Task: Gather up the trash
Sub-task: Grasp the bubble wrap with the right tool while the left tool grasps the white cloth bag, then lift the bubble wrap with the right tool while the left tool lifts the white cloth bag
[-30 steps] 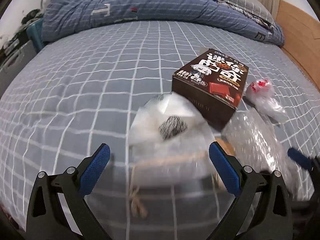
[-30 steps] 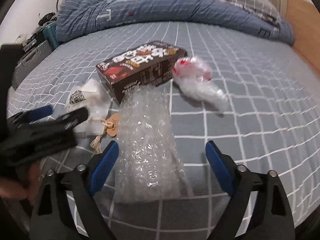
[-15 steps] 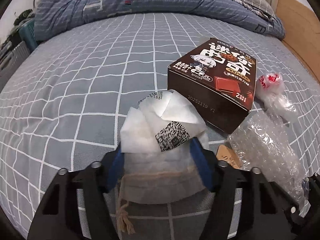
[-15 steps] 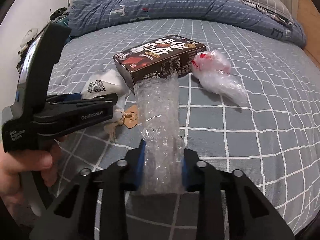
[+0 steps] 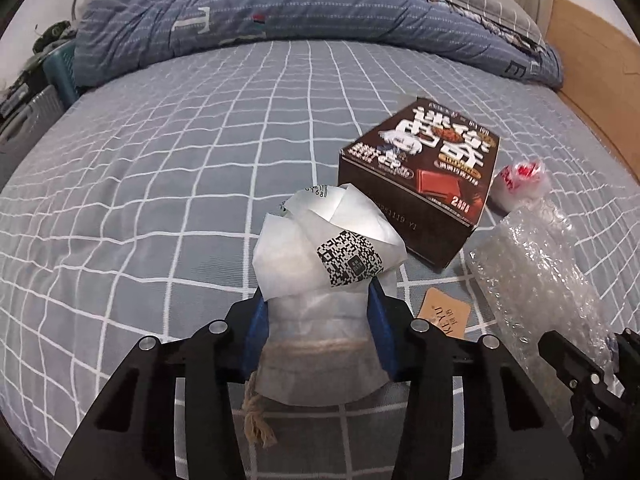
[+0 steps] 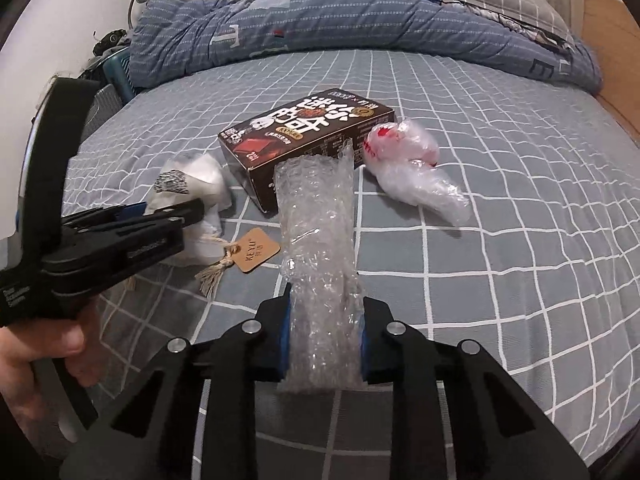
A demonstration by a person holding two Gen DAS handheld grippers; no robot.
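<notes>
My left gripper point(image 5: 318, 330) has just been closing, and its blue pads now press on both sides of a white drawstring pouch point(image 5: 320, 300) stuffed with crumpled paper that bears a QR code. The pouch's twine cord point(image 5: 256, 420) trails down over the grid-patterned bed sheet point(image 5: 160, 200), and a brown paper tag point(image 5: 444, 318) lies on the sheet just beside the pouch. My right gripper point(image 6: 323, 344) has clamped narrow on a strip of bubble wrap point(image 6: 316, 232), which sticks up and forward from between its pads. Just past the bubble wrap, a dark brown chocolate cookie box point(image 6: 304, 140) lies flat on the bed. To the right of the box sits a crumpled clear plastic bag point(image 6: 412, 172) with red print; from here I cannot tell whether the two touch. A rumpled blue quilt point(image 6: 360, 28) is heaped along the far side of the bed. In the right wrist view a hand point(image 6: 44, 364) grips the left gripper's handle.
</notes>
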